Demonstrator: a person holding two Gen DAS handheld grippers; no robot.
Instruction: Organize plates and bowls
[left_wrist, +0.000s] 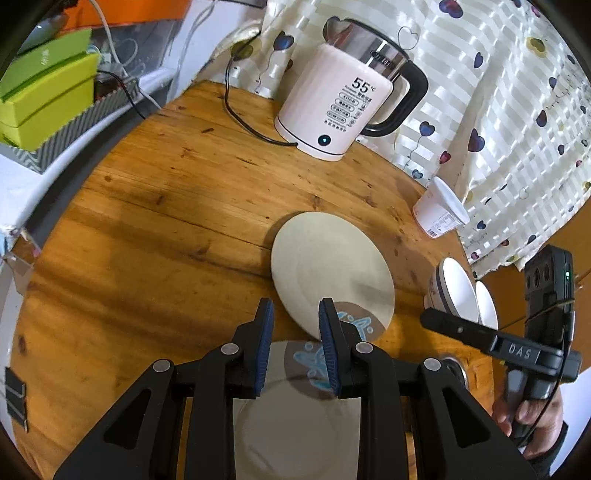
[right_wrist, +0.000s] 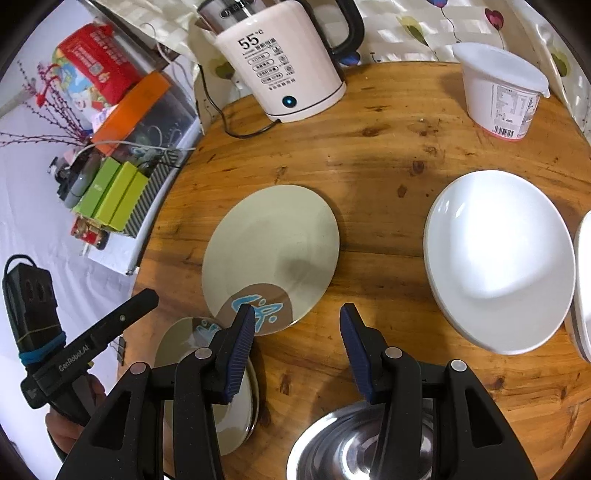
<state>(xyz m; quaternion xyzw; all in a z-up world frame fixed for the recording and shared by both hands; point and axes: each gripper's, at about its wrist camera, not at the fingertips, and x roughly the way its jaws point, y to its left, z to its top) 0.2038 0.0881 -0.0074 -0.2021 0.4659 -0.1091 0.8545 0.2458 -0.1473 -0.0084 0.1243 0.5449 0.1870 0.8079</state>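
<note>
Cream plate (left_wrist: 328, 266) lies flat mid-tabletop (left_wrist: 147, 221), blue-print edge toward us. Left gripper (left_wrist: 295, 347) is nearer: jaws partly spread, nothing pinched, near rim just ahead of its tips, second cream plate (left_wrist: 299, 424) beneath it. Right gripper (right_wrist: 297, 354) is spread wider, empty, over a steel bowl (right_wrist: 332, 443); plate sits ahead-left, white bowl (right_wrist: 498, 258) ahead-right. My read: left takes the rim. Kettle (left_wrist: 332, 103) is well clear.
</note>
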